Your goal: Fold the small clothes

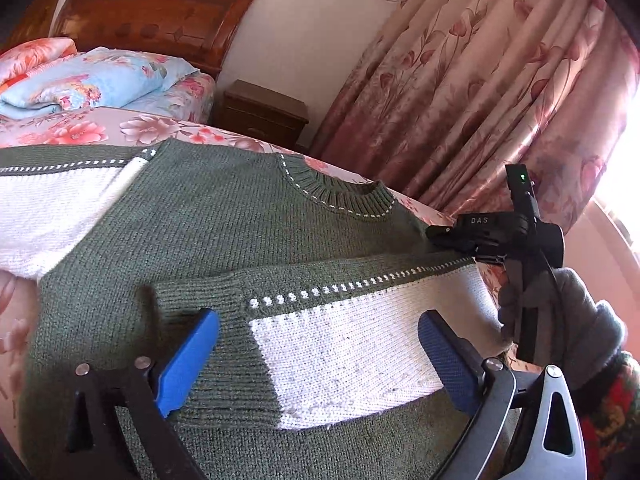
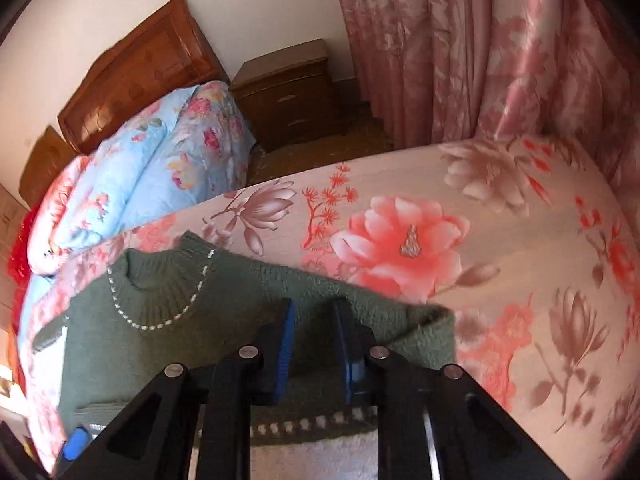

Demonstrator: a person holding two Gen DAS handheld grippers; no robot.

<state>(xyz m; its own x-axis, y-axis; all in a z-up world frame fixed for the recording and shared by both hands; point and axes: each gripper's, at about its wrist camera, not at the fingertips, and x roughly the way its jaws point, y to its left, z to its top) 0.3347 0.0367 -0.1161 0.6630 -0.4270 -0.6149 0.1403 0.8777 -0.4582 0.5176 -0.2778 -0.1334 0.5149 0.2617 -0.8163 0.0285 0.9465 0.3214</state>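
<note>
Lying flat on the floral bed (image 2: 500, 240), a green-and-white knitted sweater (image 1: 224, 216) had one sleeve (image 1: 360, 320) folded across its chest, collar toward the wooden headboard (image 1: 152, 12). The left hand-held gripper (image 1: 320, 356) hovered over that sleeve, its blue pads (image 1: 188, 360) spread wide and gripping nothing. The right hand-held gripper (image 2: 314, 344), lettered "DAS" on its black body in the left wrist view, sat at the sweater's shoulder with its blue pads drawn narrow, green knit lying between them; whether they pinched the fabric could not be told. A grey-gloved hand (image 1: 560, 312) held its handle. Pink flowered curtains (image 1: 480, 80) hung behind, beside a nightstand (image 2: 288, 92).
</note>
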